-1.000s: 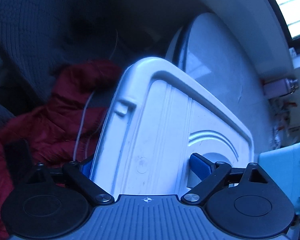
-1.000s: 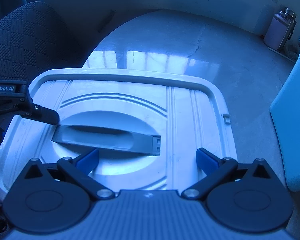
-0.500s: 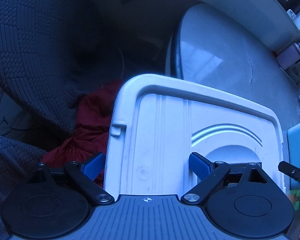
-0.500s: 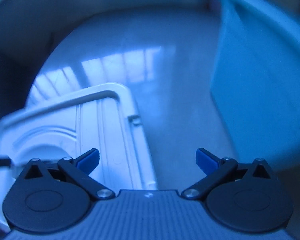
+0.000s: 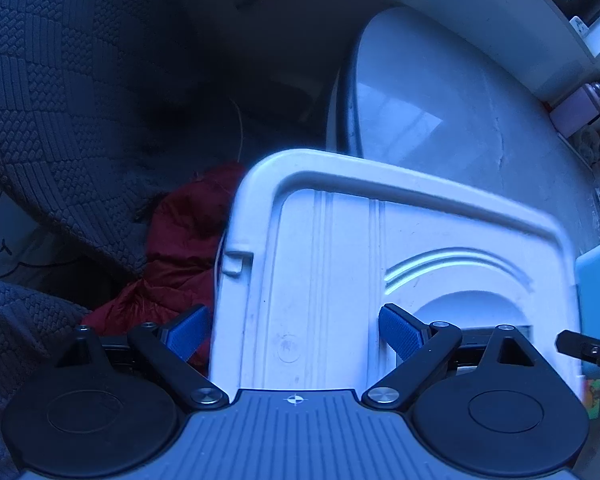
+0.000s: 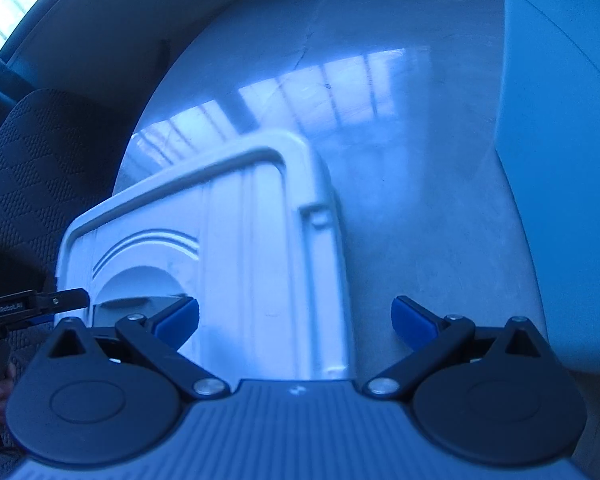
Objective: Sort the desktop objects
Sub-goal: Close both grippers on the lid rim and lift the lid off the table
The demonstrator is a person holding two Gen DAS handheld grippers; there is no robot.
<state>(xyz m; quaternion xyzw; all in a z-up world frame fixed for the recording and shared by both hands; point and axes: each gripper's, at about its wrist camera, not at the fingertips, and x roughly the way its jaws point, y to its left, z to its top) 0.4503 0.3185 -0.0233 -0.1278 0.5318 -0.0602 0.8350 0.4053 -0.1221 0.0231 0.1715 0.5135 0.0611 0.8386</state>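
A white plastic box lid point(image 5: 340, 264) with a recessed handle lies flat at the near edge of a pale round table point(image 5: 440, 120). My left gripper point(image 5: 296, 328) is open, its blue pads straddling the lid's left edge. In the right wrist view the lid point(image 6: 228, 248) fills the lower left. My right gripper point(image 6: 296, 320) is open, its pads straddling the lid's right edge. Each gripper's tip shows at the border of the other's view. A light blue bin point(image 6: 560, 140) stands to the right of the lid.
A red garment point(image 5: 180, 240) lies on a dark textured chair point(image 5: 60, 100) left of the table. A pink flask point(image 5: 580, 104) stands at the table's far side by the window ledge. Bare tabletop point(image 6: 400, 140) lies between lid and bin.
My right gripper has swung from over the lid's handle to its right edge. My left gripper's view has shifted, with the lid now square in front of it.
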